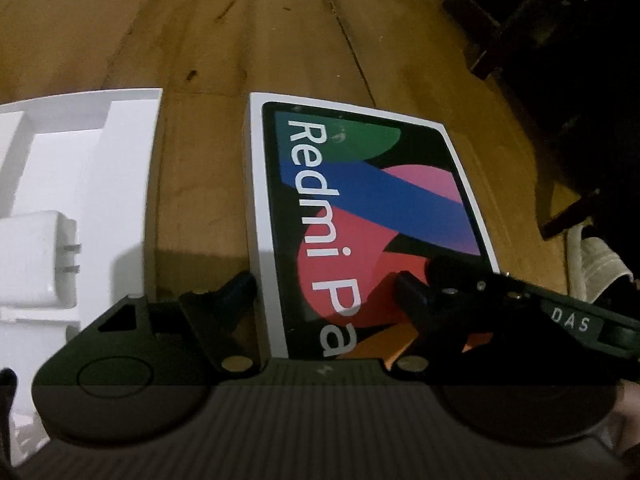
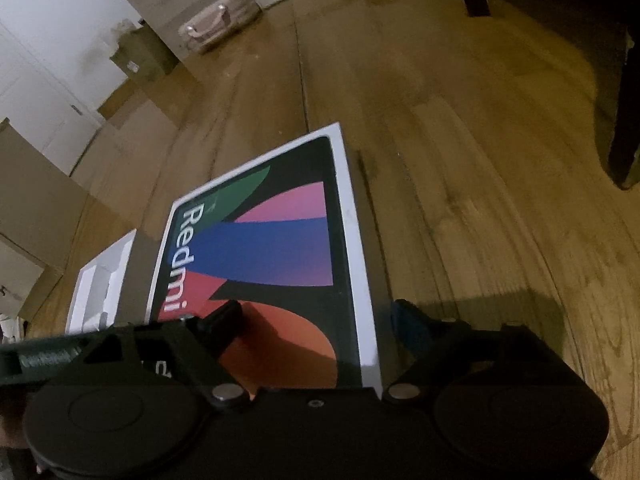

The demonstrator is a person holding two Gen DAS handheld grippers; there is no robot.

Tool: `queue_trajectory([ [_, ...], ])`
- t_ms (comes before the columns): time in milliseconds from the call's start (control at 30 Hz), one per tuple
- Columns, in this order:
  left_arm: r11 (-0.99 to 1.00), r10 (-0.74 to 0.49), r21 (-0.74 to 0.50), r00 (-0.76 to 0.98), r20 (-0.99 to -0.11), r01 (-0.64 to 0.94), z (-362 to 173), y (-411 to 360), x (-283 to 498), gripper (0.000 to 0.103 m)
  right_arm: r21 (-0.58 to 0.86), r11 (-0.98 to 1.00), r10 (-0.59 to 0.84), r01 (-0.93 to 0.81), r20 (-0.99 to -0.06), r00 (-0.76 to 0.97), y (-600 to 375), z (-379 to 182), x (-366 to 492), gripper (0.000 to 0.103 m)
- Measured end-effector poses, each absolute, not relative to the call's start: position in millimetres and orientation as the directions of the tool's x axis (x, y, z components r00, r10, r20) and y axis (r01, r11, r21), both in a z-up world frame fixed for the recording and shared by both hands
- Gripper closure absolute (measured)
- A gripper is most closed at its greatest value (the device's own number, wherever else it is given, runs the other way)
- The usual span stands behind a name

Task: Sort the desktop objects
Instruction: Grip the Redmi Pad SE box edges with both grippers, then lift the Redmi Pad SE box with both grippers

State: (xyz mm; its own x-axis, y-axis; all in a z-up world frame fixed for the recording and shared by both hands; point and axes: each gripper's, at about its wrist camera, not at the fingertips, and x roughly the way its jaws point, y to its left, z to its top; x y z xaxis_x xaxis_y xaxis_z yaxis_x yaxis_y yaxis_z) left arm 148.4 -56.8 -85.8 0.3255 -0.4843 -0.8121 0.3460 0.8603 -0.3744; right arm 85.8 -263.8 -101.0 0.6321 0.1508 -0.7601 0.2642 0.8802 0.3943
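A Redmi Pad box lid (image 1: 372, 216) with a colourful print and white rim lies flat on the wooden floor; it also shows in the right wrist view (image 2: 280, 256). My left gripper (image 1: 326, 284) is open and straddles the lid's near left edge. My right gripper (image 2: 318, 312) is open and straddles the lid's near right edge. The right gripper's body (image 1: 532, 308) reaches over the lid in the left wrist view. A white box tray (image 1: 80, 184) with a white charger (image 1: 36, 256) in it lies to the left of the lid.
Dark furniture legs (image 2: 624, 136) stand at the right. Cardboard boxes (image 2: 36, 208) and a beige bag (image 2: 216, 24) line the far left wall. A slippered foot (image 1: 600, 264) shows at the right edge.
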Motion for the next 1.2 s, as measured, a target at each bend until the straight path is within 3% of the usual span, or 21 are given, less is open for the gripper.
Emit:
queue_trajectory([
  [233,0.874,-0.456,-0.326,0.378,-0.806,0.359,-72,-61,138,0.026,0.405,0.883,0.177,0.237,-0.755,0.631,-265,-92,83,0.022],
  [800,0.910,-0.388,-0.251,0.463,-0.797,0.330,-34,-49,127,0.026,0.544,0.819,0.263,0.181,-0.637,0.725,-265,-66,80,0.022],
  [1200,0.908,-0.418,-0.327,0.505,-0.755,0.262,-12,-4,122,0.027,0.536,0.836,0.292,0.119,-0.616,0.731,-232,-38,85,0.022],
])
